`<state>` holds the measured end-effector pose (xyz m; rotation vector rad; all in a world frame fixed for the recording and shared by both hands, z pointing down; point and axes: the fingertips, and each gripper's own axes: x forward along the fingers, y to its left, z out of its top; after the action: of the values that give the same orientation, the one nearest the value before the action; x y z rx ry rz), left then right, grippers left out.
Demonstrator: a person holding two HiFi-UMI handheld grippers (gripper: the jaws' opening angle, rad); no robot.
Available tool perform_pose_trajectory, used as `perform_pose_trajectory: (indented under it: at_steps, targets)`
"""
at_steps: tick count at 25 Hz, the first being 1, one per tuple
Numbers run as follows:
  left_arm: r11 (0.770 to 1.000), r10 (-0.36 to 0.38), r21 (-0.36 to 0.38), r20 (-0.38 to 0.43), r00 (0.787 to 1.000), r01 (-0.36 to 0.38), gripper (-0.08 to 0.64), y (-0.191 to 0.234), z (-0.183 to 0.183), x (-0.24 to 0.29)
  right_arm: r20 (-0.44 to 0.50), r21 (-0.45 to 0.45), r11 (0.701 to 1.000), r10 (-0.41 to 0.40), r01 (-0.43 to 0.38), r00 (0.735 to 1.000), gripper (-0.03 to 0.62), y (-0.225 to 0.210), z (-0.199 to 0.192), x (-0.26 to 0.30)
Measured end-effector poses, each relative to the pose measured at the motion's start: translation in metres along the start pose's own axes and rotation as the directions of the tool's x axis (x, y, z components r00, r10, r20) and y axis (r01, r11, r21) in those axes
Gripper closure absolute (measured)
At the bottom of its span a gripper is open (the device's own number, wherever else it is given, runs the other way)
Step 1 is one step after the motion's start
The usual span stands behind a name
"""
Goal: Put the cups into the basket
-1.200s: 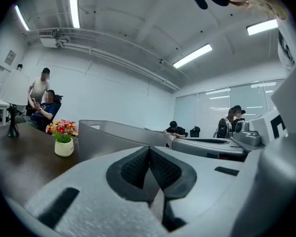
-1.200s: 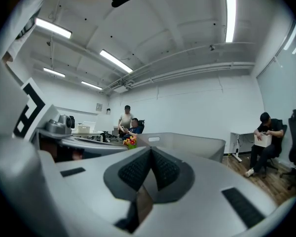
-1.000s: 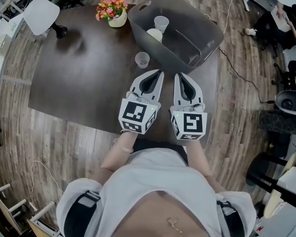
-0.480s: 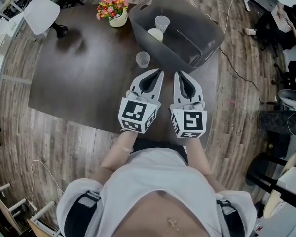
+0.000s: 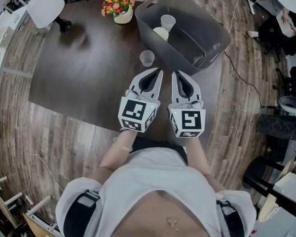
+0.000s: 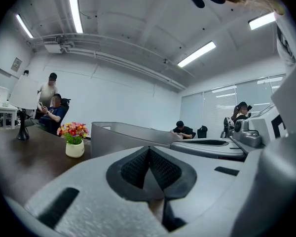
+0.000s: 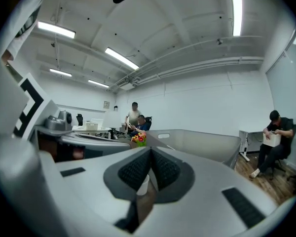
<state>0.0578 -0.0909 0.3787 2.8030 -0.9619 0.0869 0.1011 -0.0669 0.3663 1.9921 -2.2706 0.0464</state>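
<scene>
No word, number or brand name can be read in any view. The left marker cube (image 5: pixel 136 113), on the left hand-held gripper (image 5: pixel 159 71), and the right marker cube (image 5: pixel 187 123), on the right hand-held gripper (image 5: pixel 176 73), bear black-and-white square code patterns only, no letters. A wall plaque (image 6: pixel 16 63), at ten o'clock in the left gripper view, is too small to read.

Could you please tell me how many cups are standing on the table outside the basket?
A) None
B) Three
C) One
C: a single clear cup stands on the dark table, just outside the near wall of the grey basket.
</scene>
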Motion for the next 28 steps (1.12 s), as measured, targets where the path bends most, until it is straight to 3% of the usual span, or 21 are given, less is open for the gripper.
perform_pose_trajectory:
  at_steps: [12,13,21,28]
  targets:
    - [0.988,0.135,-0.069,-0.014,0.991,-0.136,0.549,0.052,-0.012,-0.019,-0.073,-0.013,0.995,0.095,-0.096,0.993,0.574,0.029,-0.014,0.029]
    - [0.987,0.145,-0.073,-0.017,0.989,-0.146,0.549,0.056,-0.013,-0.021,-0.083,-0.006,0.994,0.111,-0.112,0.99,0.559,0.033,-0.016,0.033]
    - [0.972,0.209,-0.104,-0.033,0.977,-0.211,0.549,0.086,-0.022,-0.035,-0.151,0.114,0.975,0.205,-0.189,0.967,0.261,0.06,-0.029,0.06]
    - [0.959,0.242,-0.136,-0.057,0.969,-0.248,0.549,0.108,-0.033,-0.043,-0.228,0.129,0.979,0.187,-0.161,0.956,0.236,0.069,-0.048,0.083]
